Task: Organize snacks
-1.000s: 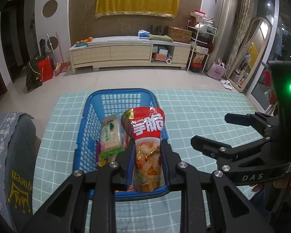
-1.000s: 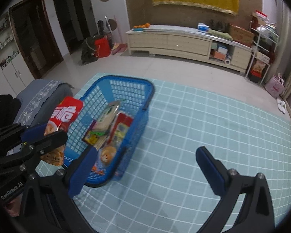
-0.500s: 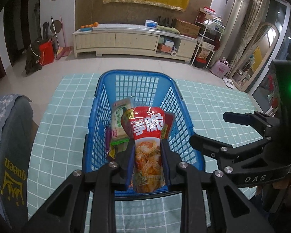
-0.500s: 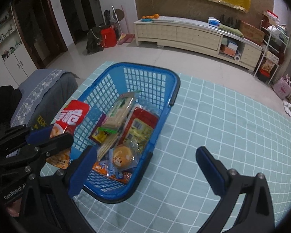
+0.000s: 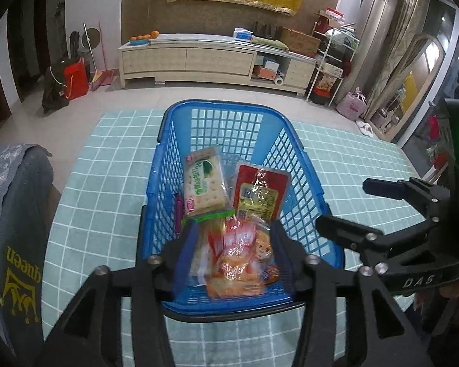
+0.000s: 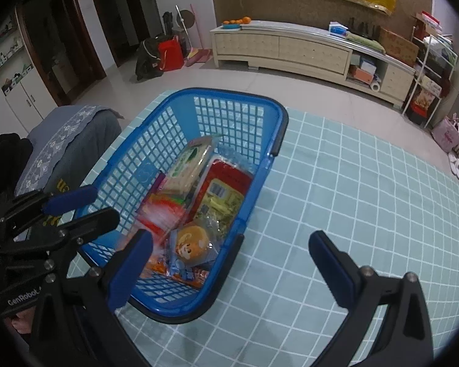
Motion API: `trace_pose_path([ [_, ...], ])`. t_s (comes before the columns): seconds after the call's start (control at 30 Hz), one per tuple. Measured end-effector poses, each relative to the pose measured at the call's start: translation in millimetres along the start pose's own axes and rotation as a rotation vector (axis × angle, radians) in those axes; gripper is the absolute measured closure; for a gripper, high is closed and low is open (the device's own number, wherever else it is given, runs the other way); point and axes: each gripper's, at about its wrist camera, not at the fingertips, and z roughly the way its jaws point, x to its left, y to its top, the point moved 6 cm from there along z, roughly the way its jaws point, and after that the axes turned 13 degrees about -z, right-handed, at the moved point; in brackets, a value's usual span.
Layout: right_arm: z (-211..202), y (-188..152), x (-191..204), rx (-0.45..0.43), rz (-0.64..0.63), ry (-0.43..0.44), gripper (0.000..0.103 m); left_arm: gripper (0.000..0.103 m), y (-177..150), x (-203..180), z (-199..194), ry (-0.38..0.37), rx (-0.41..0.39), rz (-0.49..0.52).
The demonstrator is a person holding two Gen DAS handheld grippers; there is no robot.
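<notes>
The left gripper's (image 5: pixel 232 244) fingers stand spread above the near end of the blue plastic mesh basket (image 5: pixel 217 113). Directly between and below them lies a blurred red-orange snack bag (image 5: pixel 235 257), touching nothing of the fingers that can be seen. Beyond the fingertips, a green-and-white cracker pack (image 5: pixel 203 183) and a red foil packet (image 5: pixel 260 195) fill the basket floor; only its far end is bare. The right gripper (image 6: pixel 229 263) has its fingers wide apart: its left finger overlaps the basket's near rim, while ahead of its right finger runs bare teal checked tablecloth (image 6: pixel 367 189).
</notes>
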Motion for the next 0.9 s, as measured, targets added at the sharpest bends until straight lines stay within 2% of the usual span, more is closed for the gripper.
trace_pose_path([
  [0.03, -1, -2, -1, -0.007, 0.010, 0.001, 0.000, 0.045, -1, 1, 0, 0.003, -0.002, 0.001],
  [0.23, -14, -15, -5, -0.048, 0.038, -0.008, 0.000, 0.044, -9, -2, -12, 0.023, -0.051, 0.030],
  [0.33, -26, -22, -5, -0.080, 0.043, -0.019, 0.000, 0.041, -17, -7, -27, 0.030, -0.108, 0.039],
  [0.5, -65, -44, -5, -0.168, 0.080, -0.040, 0.000, 0.041, -32, -28, -52, -0.020, -0.177, 0.065],
  [0.6, -86, -56, -5, -0.208, 0.095, -0.058, 0.000, 0.033, -40, -38, -72, -0.026, -0.253, 0.075],
  [0.67, -102, -65, -6, -0.233, 0.108, -0.078, 0.000, 0.031, -44, -45, -86, -0.034, -0.314, 0.076],
  [0.8, -133, -79, -7, -0.280, 0.096, -0.139, 0.000, 0.022, -54, -58, -105, -0.044, -0.361, 0.111],
  [0.9, -157, -88, -9, -0.317, 0.100, -0.217, 0.000, 0.017, -59, -67, -117, -0.044, -0.389, 0.128],
])
